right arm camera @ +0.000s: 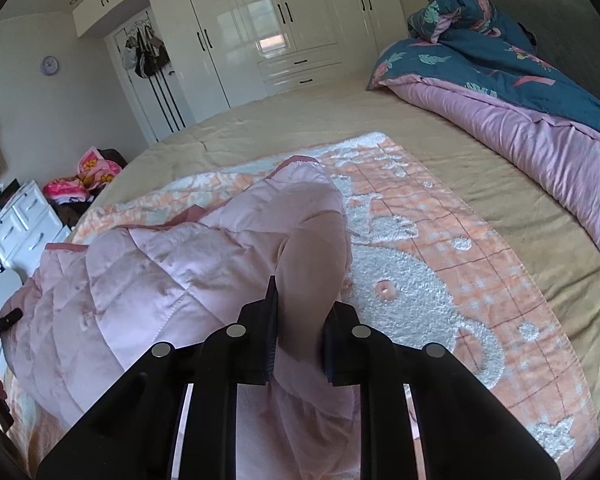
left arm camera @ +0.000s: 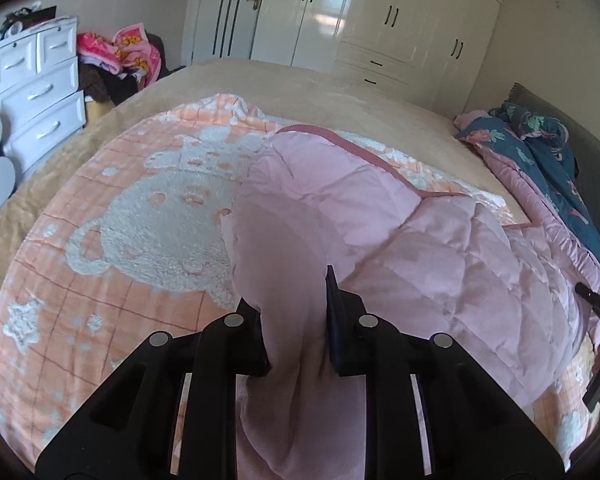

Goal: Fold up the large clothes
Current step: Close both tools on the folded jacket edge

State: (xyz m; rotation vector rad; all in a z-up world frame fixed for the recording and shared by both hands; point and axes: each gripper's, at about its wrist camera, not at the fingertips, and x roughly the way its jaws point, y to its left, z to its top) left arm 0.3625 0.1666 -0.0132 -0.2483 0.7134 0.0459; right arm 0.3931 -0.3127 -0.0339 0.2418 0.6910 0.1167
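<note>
A pale pink quilted garment (left arm camera: 440,256) with a darker pink trim lies bunched on an orange-and-white blanket (left arm camera: 140,216) spread over the bed. My left gripper (left arm camera: 296,320) is shut on a fold of the pink cloth, which rises between its fingers and hangs toward the camera. In the right wrist view the same pink garment (right arm camera: 140,272) spreads to the left, and my right gripper (right arm camera: 300,332) is shut on another fold of it, lifted off the orange-and-white blanket (right arm camera: 440,280). The other gripper (left arm camera: 598,344) shows at the left wrist view's right edge.
A tan bedspread (right arm camera: 440,152) covers the bed. A rolled blue-and-pink duvet (right arm camera: 500,80) lies by the headboard. White drawers (left arm camera: 36,92) and a heap of colourful clothes (left arm camera: 120,56) stand left of the bed. White wardrobes (left arm camera: 380,20) line the far wall.
</note>
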